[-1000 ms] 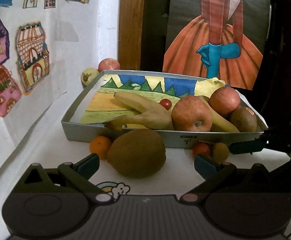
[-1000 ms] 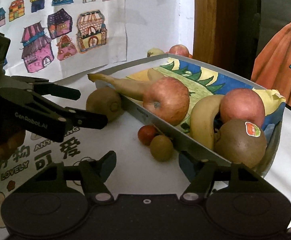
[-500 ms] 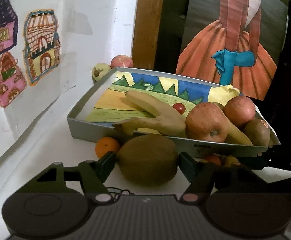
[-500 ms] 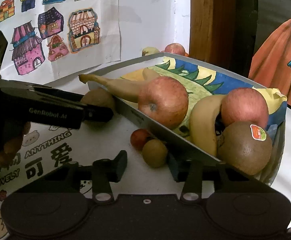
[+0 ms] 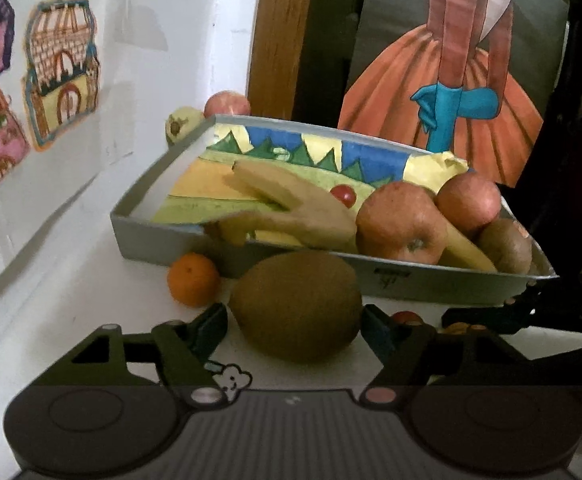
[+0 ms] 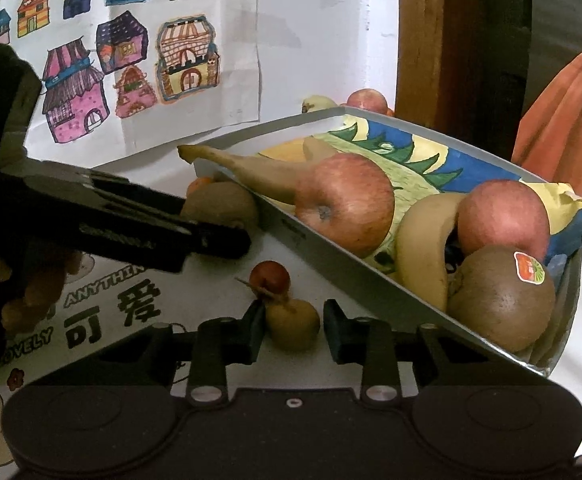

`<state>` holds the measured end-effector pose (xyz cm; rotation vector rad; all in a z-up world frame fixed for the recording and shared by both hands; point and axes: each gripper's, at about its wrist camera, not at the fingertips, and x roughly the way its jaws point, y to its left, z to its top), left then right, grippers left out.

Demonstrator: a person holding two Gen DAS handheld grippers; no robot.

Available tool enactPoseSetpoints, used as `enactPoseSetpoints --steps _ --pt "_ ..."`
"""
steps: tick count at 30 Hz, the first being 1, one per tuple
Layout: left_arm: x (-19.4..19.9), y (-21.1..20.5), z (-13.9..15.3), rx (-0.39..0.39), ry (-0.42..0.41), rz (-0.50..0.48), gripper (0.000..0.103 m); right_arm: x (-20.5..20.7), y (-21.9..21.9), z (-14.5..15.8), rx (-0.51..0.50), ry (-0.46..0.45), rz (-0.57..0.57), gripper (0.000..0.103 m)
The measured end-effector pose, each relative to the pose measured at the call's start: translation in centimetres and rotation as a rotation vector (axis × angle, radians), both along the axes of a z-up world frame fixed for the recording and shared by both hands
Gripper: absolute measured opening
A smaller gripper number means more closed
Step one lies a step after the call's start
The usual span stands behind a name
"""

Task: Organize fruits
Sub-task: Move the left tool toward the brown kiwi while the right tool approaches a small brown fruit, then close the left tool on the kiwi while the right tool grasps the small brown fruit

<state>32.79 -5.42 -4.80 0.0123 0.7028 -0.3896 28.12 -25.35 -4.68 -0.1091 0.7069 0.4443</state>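
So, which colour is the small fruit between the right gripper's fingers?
Yellowish-green fruit; the right wrist view shows it best.

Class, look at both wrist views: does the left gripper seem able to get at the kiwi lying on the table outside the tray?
Probably yes. The left gripper already has its open fingers on either side of the kiwi, with nothing between them; the tray sits just behind.

apples in tray (image 6: 345, 204): I count 2, at 12 and 2 o'clock of the right wrist view
apples behind tray (image 5: 227, 104): 1
kiwis: I see 2, one in tray (image 6: 501, 300), one outside (image 5: 297, 306)
bananas (image 5: 291, 208): 3 or so; overlap, cannot separate
small orange (image 5: 193, 284): 1
small red fruit: 2, one in tray (image 5: 343, 196), one outside (image 6: 270, 276)
small yellow-green fruit (image 6: 293, 324): 1
pale fruit behind tray (image 5: 181, 124): 1
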Motion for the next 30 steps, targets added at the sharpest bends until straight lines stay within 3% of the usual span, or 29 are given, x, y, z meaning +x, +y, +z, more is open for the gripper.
enactPoseSetpoints --steps 15,21,30 --pt "-0.7 0.0 0.1 -0.014 0.007 0.009 0.073 -3.2 -0.3 0.0 -0.049 -0.032 0.025 0.037" --pt "-2.5 -0.5 0.3 -0.010 0.021 0.001 0.073 -3.3 0.1 0.1 -0.054 -0.041 0.028 0.031" --pt "-5.7 -1.7 0.8 0.000 0.062 -0.006 0.073 -5.3 -0.6 1.2 -0.034 -0.062 0.016 0.030"
